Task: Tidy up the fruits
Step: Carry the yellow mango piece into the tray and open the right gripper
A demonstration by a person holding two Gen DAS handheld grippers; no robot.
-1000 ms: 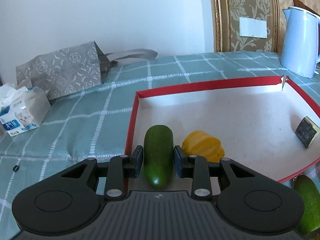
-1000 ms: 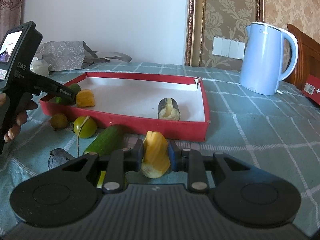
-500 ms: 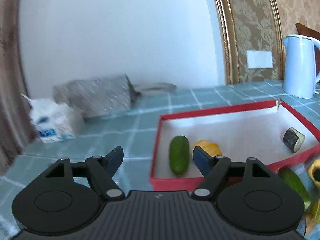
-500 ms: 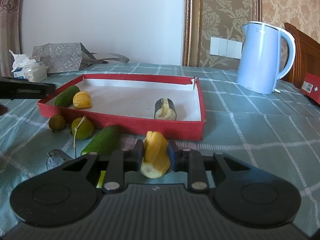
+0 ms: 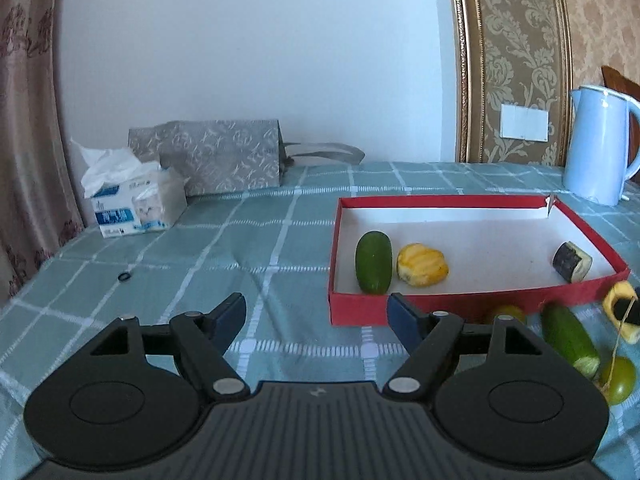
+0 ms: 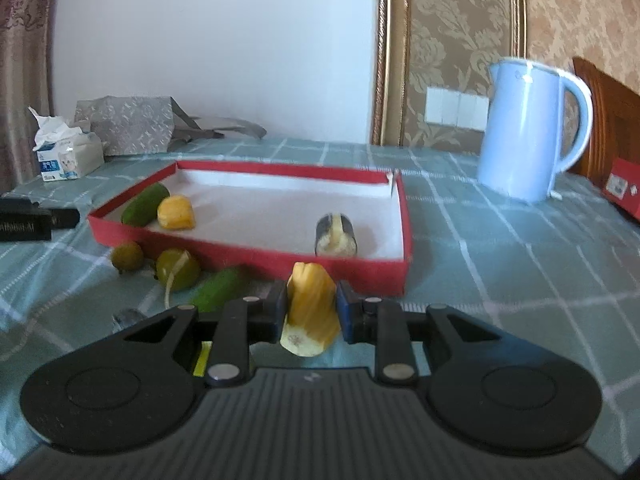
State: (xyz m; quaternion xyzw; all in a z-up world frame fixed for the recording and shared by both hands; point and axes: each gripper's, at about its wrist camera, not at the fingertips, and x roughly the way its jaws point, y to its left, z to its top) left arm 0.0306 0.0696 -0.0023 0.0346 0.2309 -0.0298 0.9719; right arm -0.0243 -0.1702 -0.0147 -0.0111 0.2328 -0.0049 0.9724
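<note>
The left gripper is open and nothing is held between its jaws. Its jaws have just been opening, and it is seen in front of the red tray, outside the near wall. A green cucumber is lying inside the tray by the left wall, and a yellow piece is touching it or just beside it. A dark cut piece is resting near the right wall of the tray.

The right gripper is clenched on a yellow fruit chunk. The chunk is held low, close to the tablecloth and just outside the front wall of the tray. This view is a bit blurred, so it cannot be told if the chunk is touching the cloth.

More fruit is left outside the tray: a second cucumber, a green round fruit and a small brown fruit.

From here, a few things could go wrong. The chunk could be bumped on the tray wall if it is not lifted high enough, and the light tray could be pushed away. The chunk looks soft and slippery, so it could be squashed or dropped. The round fruits could be rolled off if they are knocked.
</note>
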